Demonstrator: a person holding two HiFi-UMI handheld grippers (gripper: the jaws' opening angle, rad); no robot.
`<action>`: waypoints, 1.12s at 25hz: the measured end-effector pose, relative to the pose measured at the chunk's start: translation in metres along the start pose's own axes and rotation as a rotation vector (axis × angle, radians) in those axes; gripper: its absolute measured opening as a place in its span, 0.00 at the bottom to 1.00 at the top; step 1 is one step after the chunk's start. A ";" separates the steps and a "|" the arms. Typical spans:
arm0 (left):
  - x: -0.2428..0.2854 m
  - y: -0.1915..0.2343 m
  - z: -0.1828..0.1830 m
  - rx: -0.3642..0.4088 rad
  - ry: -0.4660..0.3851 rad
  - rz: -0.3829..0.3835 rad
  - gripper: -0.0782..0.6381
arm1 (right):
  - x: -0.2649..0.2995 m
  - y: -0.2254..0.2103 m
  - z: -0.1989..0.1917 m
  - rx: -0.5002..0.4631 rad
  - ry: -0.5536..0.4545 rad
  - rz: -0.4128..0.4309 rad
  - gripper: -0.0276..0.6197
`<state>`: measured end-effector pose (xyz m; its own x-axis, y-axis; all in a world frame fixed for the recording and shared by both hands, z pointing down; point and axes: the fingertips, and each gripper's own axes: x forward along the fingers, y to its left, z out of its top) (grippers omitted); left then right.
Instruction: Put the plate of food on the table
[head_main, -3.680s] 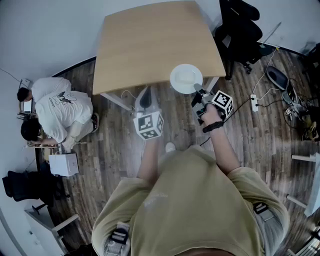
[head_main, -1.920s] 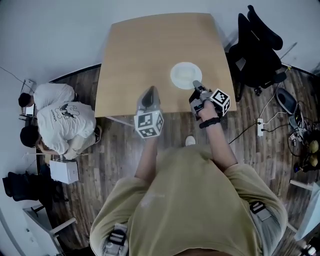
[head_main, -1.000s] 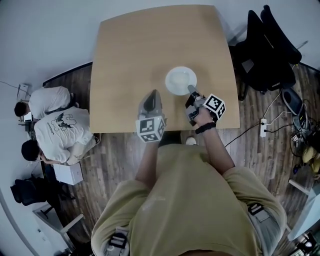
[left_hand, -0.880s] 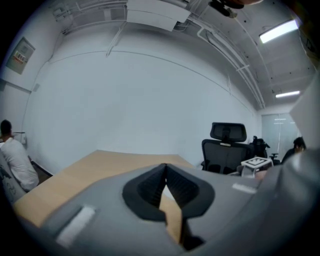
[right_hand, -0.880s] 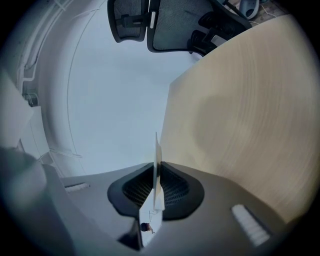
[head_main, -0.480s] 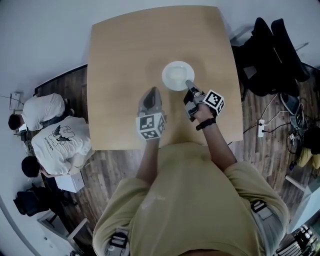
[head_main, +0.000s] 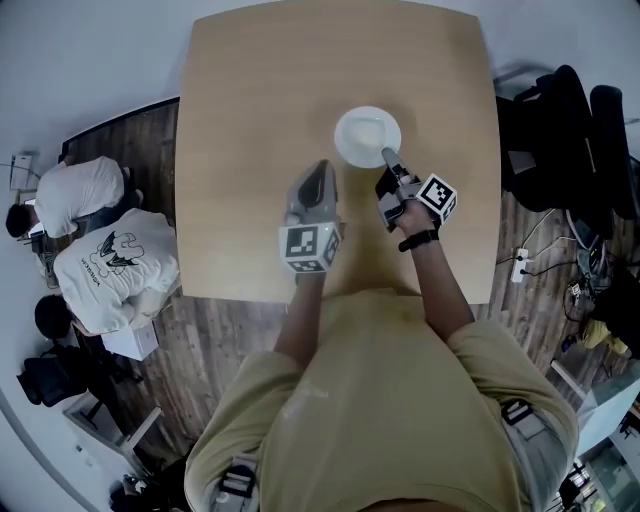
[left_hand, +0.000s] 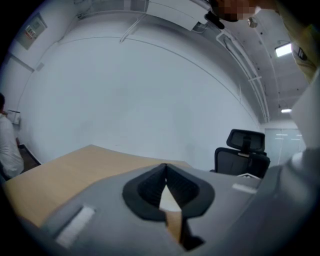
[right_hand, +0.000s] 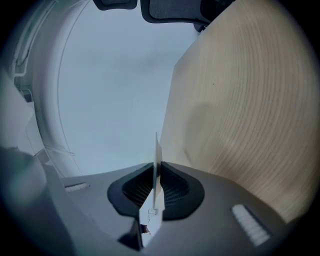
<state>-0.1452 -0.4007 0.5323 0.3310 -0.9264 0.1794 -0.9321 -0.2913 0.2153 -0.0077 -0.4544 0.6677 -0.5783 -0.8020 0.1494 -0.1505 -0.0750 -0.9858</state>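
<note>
A round white plate (head_main: 366, 134) hangs over the far middle of the light wooden table (head_main: 250, 120). My right gripper (head_main: 387, 157) is shut on the plate's near rim. In the right gripper view the plate (right_hand: 156, 150) shows edge-on as a thin white line pinched between the dark pads of the right gripper (right_hand: 156, 169), with the table (right_hand: 250, 100) beside it. I cannot tell whether the plate touches the tabletop. To the plate's left, my left gripper (head_main: 316, 172) hovers above the table, shut and empty. Its tips meet in the left gripper view (left_hand: 165, 169).
Black office chairs (head_main: 575, 125) stand past the table's right edge, one also in the left gripper view (left_hand: 244, 150). Two people (head_main: 95, 230) sit low at the left of the table. A power strip (head_main: 519, 256) and cables lie on the wood floor at right.
The plate, held in the right gripper, has travelled from beyond the table's near edge to over its middle. Both grippers now hang above the tabletop as the person has stepped closer.
</note>
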 end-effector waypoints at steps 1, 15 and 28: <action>0.003 0.004 -0.003 0.001 0.009 0.001 0.11 | 0.007 -0.005 0.000 -0.001 -0.001 -0.009 0.10; 0.037 0.043 -0.037 -0.043 0.070 0.047 0.11 | 0.060 -0.062 -0.014 -0.011 0.056 -0.106 0.10; 0.027 0.061 -0.043 -0.066 0.076 0.089 0.11 | 0.056 -0.067 -0.020 -0.077 0.076 -0.191 0.20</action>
<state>-0.1868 -0.4331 0.5917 0.2602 -0.9264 0.2720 -0.9474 -0.1905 0.2572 -0.0461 -0.4825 0.7439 -0.5920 -0.7301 0.3413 -0.3223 -0.1737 -0.9306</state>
